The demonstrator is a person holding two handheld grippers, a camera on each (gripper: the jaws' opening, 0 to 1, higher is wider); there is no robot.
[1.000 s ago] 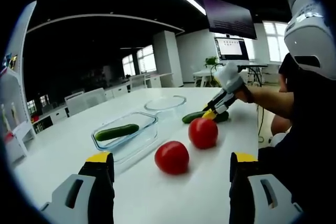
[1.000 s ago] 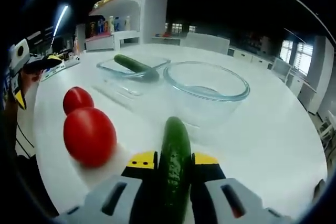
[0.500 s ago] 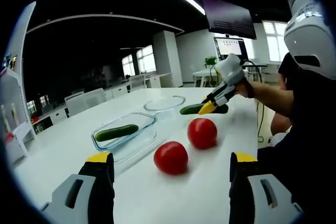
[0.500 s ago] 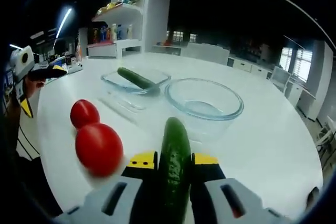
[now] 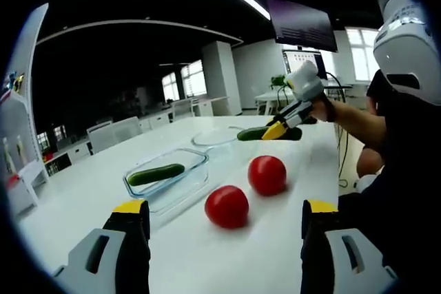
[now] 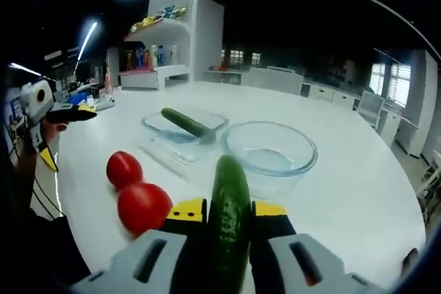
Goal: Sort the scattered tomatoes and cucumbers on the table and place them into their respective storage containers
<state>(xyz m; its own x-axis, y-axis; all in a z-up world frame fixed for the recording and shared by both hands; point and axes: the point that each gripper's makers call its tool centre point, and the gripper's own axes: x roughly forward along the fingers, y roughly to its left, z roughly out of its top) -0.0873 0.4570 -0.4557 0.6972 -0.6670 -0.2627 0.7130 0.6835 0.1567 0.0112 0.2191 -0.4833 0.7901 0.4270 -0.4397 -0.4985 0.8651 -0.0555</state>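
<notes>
We start with the right gripper point(image 6: 227, 215), whose yellow-tipped jaws rise from the bottom centre of the right gripper view and are clamped on a cucumber point(image 6: 229, 204) that runs lengthwise between them, its dark green tip pointing up the frame. In the left gripper view we see this same gripper at upper right, carrying the cucumber clear above the white table point(image 5: 89, 191) in a person's hand.

Beyond the held cucumber, in the right gripper view, sits a round glass bowl point(image 6: 270, 151) at centre right. Just left of it is a rectangular glass container point(image 6: 183, 131) with a second cucumber point(image 6: 185, 122) lying inside. Two tomatoes rest on the table at lower left: the nearer tomato point(image 6: 143, 205) and, just above it, the farther tomato point(image 6: 124, 169), close together.

Our left gripper point(image 5: 225, 215) shows at the bottom of its own view, jaws spread wide apart and holding nothing. Both tomatoes lie above the gap between the jaws, with the rectangular container to their left.

At upper left of the right gripper view stands a white shelf point(image 6: 169, 29) with coloured bottles.
</notes>
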